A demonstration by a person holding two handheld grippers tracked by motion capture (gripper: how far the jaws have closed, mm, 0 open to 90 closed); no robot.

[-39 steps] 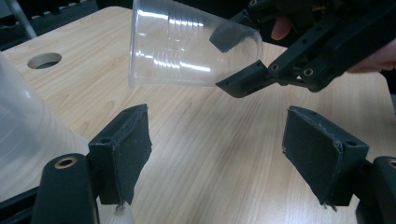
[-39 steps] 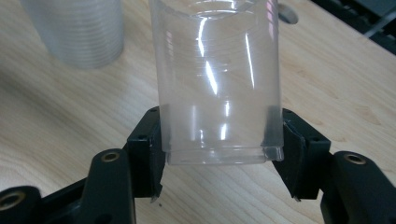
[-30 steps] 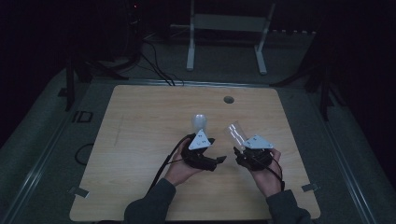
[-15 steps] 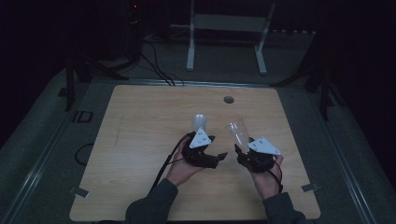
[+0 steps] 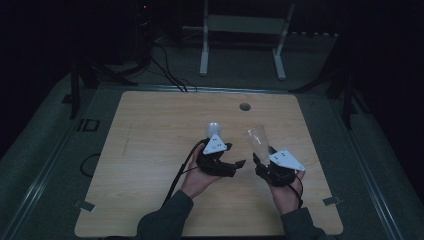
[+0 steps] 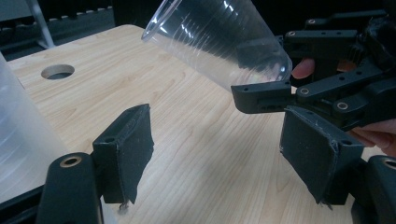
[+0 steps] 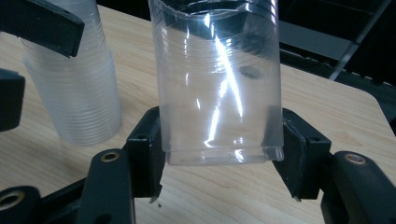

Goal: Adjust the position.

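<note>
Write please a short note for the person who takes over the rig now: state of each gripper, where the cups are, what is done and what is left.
Right gripper: shut on one clear cup near its base, held above the table, rim pointing away from the person.
Left gripper: open, nothing between its pads; the jaws have just been closing a little. The cup stack stands on the table close beside it.
Done: it seems one cup is apart from the stack and in the right gripper.
Left: probably to set this cup down on the table, then take the next one from the stack.
</note>
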